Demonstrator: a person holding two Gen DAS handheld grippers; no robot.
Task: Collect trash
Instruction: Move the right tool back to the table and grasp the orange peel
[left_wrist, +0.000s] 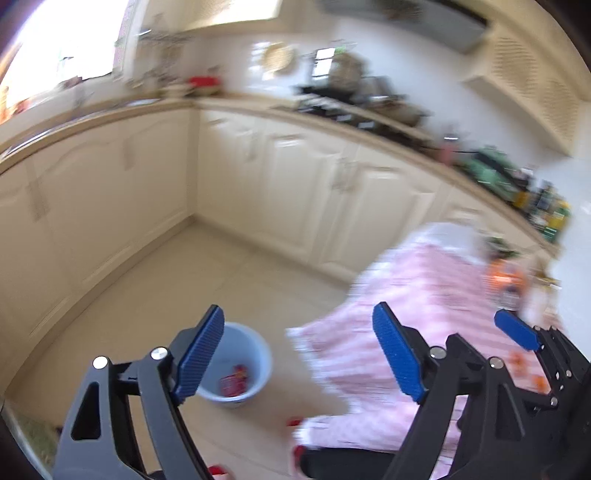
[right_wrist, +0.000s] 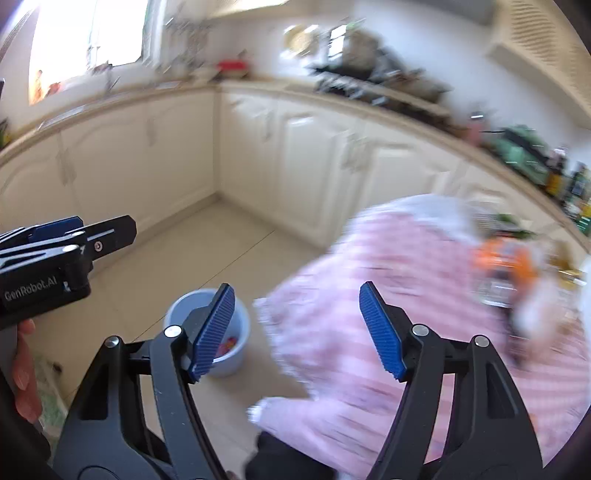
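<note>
A light blue bucket (left_wrist: 242, 360) stands on the tiled floor with red wrappers (left_wrist: 234, 382) inside; it also shows in the right wrist view (right_wrist: 236, 332). My left gripper (left_wrist: 299, 354) is open and empty, above the floor between the bucket and a pink striped tablecloth (left_wrist: 424, 295). My right gripper (right_wrist: 299, 328) is open and empty, over the tablecloth's edge (right_wrist: 406, 295). An orange packet (right_wrist: 502, 262) lies on the cloth at the right, with small orange scraps (left_wrist: 517, 363) nearby. Both views are blurred.
Cream kitchen cabinets (left_wrist: 258, 177) run along the back under a cluttered counter (left_wrist: 369, 107) with a stove and bottles. Small red pieces (left_wrist: 295, 422) lie on the floor by the cloth's edge. The right gripper shows at the left view's right edge (left_wrist: 517, 330).
</note>
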